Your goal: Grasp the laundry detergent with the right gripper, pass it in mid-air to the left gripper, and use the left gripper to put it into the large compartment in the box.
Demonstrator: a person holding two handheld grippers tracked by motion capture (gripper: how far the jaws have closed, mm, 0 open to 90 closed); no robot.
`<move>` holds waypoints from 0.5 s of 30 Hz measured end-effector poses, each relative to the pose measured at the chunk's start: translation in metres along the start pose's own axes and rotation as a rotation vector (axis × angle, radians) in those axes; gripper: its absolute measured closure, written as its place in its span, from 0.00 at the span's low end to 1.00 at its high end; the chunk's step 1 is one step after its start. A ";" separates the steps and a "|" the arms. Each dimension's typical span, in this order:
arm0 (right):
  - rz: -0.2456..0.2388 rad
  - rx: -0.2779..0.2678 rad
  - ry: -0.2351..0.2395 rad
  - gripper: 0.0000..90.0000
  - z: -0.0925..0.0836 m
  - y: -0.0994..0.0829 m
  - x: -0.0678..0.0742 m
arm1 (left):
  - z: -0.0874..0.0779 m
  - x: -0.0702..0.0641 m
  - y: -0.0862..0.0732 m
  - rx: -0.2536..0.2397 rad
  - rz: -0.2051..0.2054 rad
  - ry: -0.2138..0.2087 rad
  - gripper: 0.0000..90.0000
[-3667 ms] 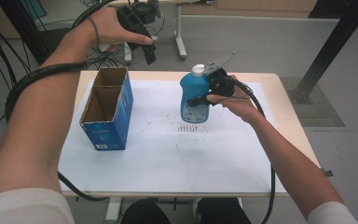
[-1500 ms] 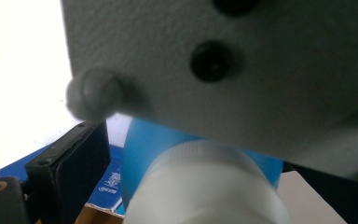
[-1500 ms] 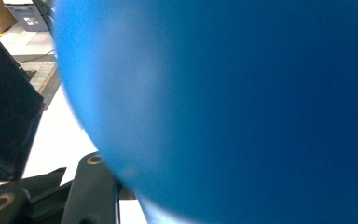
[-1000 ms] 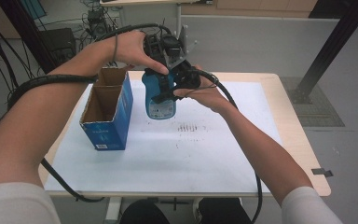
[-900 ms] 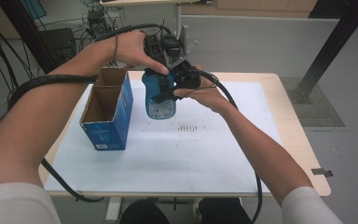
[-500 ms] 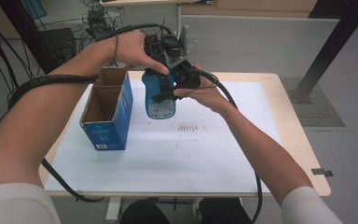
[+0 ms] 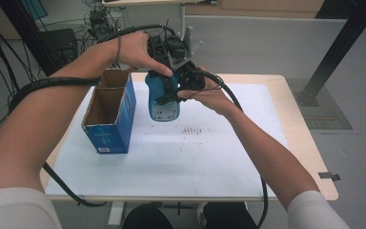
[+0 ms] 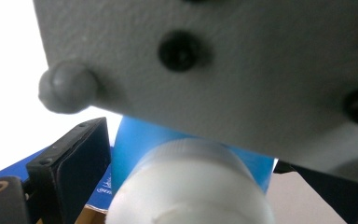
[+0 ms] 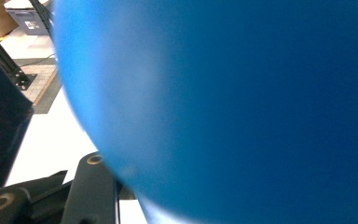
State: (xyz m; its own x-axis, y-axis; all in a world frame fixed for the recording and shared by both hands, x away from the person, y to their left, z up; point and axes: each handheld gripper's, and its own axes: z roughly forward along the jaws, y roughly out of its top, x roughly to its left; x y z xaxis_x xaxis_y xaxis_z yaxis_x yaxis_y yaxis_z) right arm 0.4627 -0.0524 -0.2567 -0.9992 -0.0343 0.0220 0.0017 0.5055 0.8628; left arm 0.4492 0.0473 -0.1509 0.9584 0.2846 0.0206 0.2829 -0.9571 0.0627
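Both grippers hold almost as before, bottle (image 7: 164, 98) (blue) raised beside the open box (image 7: 108, 113). Right gripper (image 7: 187, 81) clamps its body; left gripper (image 7: 166, 50) sits over its white cap (image 8: 191, 186), grip unclear.

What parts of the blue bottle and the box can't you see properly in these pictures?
- Blue bottle: in the high view, both hands and grippers cover its top.
- Bottle's white cap: blurred and cut off by the bottom edge in the left gripper view.
- Bottle label: too small to read in the high view.
- Box: its inside bottom lies in shadow.
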 end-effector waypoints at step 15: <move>-0.001 -0.004 -0.002 0.49 -0.001 0.001 0.001 | -0.001 -0.001 0.000 -0.010 0.001 -0.001 0.06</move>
State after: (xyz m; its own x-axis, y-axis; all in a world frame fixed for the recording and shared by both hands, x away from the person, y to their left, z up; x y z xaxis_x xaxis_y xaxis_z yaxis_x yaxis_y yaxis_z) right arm 0.4620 -0.0523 -0.2551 -0.9992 -0.0334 0.0204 0.0009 0.5017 0.8651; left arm 0.4484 0.0471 -0.1497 0.9588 0.2834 0.0193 0.2814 -0.9568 0.0727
